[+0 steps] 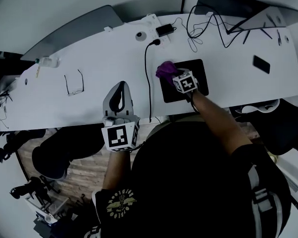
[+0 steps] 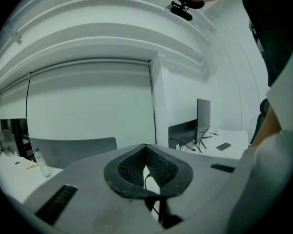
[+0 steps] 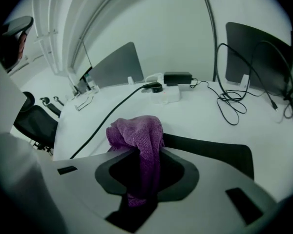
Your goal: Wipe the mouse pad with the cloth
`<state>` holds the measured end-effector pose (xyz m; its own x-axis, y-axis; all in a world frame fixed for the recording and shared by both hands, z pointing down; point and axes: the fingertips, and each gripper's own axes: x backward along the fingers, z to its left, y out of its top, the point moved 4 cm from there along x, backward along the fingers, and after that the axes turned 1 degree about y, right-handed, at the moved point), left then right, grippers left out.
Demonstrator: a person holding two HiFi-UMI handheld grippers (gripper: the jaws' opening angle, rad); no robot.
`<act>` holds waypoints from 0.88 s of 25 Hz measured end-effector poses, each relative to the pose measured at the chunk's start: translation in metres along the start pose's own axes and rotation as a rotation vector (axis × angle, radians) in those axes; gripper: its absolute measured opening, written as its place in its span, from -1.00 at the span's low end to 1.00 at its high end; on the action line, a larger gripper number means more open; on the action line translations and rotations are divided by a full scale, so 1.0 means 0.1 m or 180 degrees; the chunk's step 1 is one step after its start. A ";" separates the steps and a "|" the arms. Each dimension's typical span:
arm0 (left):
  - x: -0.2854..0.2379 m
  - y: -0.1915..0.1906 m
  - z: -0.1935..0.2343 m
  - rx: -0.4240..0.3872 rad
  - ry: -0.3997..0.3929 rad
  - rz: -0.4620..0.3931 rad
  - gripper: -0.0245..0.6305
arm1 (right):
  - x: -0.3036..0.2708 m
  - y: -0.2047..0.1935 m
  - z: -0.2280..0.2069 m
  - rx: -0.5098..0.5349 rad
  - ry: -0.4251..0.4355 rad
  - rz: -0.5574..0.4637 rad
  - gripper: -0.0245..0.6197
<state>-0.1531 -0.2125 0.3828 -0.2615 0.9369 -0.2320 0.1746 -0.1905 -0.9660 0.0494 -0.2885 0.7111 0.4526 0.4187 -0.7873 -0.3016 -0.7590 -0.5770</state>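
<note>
Right gripper [image 3: 147,152]: jaws clamped on a purple cloth [image 3: 136,130]. The fabric is pinched between the pads, with a bunch bulging past the tips and a tail hanging back into the throat.

Cloth position: at the far-left corner of the black mouse pad [image 1: 196,68], seemingly touching it. Contact pressure cannot be judged.

Left gripper [image 2: 146,150]: jaws closed tip to tip with nothing between them, only a thin slit showing desk and cable behind. It is parked at the near desk edge, well apart from the pad.

Progress (judgement): pick-up is done and the cloth is brought to the pad. The wipe itself looks barely begun or about to begin, since most of the pad lies uncovered to the right and near side. No dirt or wipe trace is visible, so the cleaned area cannot be told.

Surface: white desk [image 1: 99,68], smooth and matte. A black cable [image 1: 148,78] runs just left of the pad. Glasses [image 1: 73,83] lie further left, and a phone [image 1: 261,63] sits far right.

Room: white walls, grey partitions, wooden floor below.
</note>
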 end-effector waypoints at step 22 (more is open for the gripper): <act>-0.22 0.14 -0.28 0.0002 -0.0296 -0.0199 -0.92 | 0.84 -0.63 -1.39 -0.0873 -0.1095 0.0063 -0.61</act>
<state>-0.1182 -0.2270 0.3777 -0.3587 0.9158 -0.1808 0.1547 -0.1327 -0.9790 0.2237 -0.2747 0.7114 0.1293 0.5092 -0.8509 -0.0525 -0.8534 -0.5186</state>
